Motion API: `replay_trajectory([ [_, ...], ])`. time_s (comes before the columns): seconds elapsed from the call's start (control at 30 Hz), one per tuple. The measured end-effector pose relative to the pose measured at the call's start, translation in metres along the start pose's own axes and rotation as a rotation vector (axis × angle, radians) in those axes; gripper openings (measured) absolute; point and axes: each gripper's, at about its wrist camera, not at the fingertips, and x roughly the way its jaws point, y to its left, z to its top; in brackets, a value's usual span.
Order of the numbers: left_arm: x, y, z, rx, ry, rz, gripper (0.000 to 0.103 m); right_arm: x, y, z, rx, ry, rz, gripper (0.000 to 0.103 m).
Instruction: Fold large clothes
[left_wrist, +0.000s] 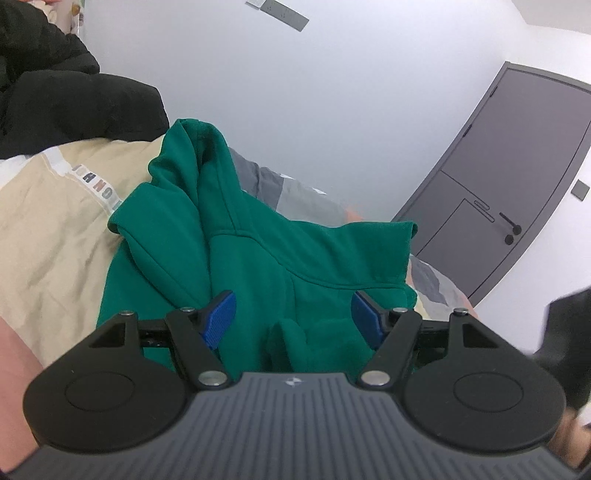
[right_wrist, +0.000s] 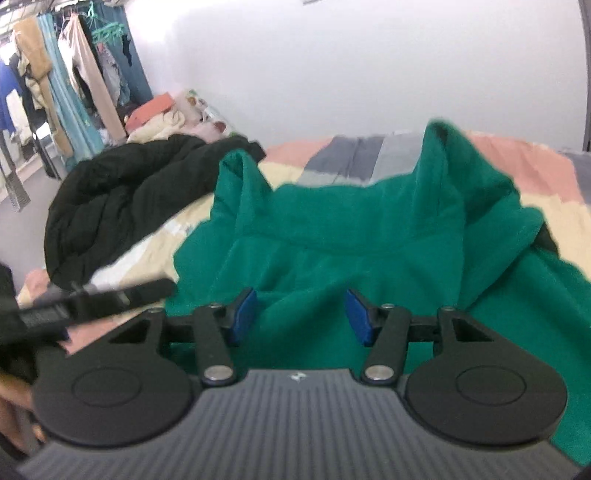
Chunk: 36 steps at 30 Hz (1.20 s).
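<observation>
A green hoodie (left_wrist: 258, 251) lies crumpled on the bed, its hood bunched up at the far side. It also fills the middle of the right wrist view (right_wrist: 369, 243). My left gripper (left_wrist: 293, 317) is open, its blue pads apart, just over the near edge of the hoodie with a fold of green cloth between them. My right gripper (right_wrist: 301, 314) is open over the hoodie's near part, with nothing held. The left gripper shows as a blurred dark shape at the left of the right wrist view (right_wrist: 92, 299).
The bed has a beige, pink and grey patchwork cover (left_wrist: 55, 229). A black padded jacket (right_wrist: 125, 206) lies on the bed to the left of the hoodie. A grey door (left_wrist: 509, 177) stands to the right. A rack of hanging clothes (right_wrist: 55, 81) stands at far left.
</observation>
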Motion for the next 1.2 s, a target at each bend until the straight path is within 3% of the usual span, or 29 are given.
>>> replay_trajectory([
  [0.17,0.003,-0.003,0.0,0.008,0.023,-0.012,0.073,0.034,-0.009,-0.03,-0.025,0.124,-0.044,0.053],
  [0.27,0.005,-0.005,-0.002,0.02,0.038,-0.021,0.073,0.034,-0.006,-0.031,-0.048,0.125,-0.052,0.053],
  [0.33,0.008,-0.006,-0.005,0.013,0.061,-0.052,0.067,0.031,-0.008,-0.028,-0.031,0.124,-0.043,0.053],
  [0.5,0.022,-0.023,-0.023,0.073,0.19,-0.164,0.062,0.013,-0.031,-0.02,0.08,0.061,-0.019,0.054],
  [0.6,0.036,-0.039,-0.039,0.177,0.281,-0.118,0.062,0.006,-0.042,-0.019,0.125,0.053,0.002,0.053],
  [0.73,0.058,-0.042,-0.058,0.232,0.385,-0.038,0.062,0.001,-0.041,-0.02,0.112,0.035,-0.019,0.054],
  [0.97,0.05,-0.037,-0.051,0.226,0.366,-0.057,0.062,0.009,-0.041,-0.02,0.102,0.052,-0.02,0.054],
  [1.1,0.027,-0.024,-0.025,0.154,0.258,-0.09,0.065,0.019,-0.053,-0.022,0.157,0.087,0.013,0.053],
  [1.2,0.017,-0.009,-0.007,0.109,0.166,-0.062,0.069,0.02,-0.056,-0.021,0.18,0.088,0.03,0.053],
])
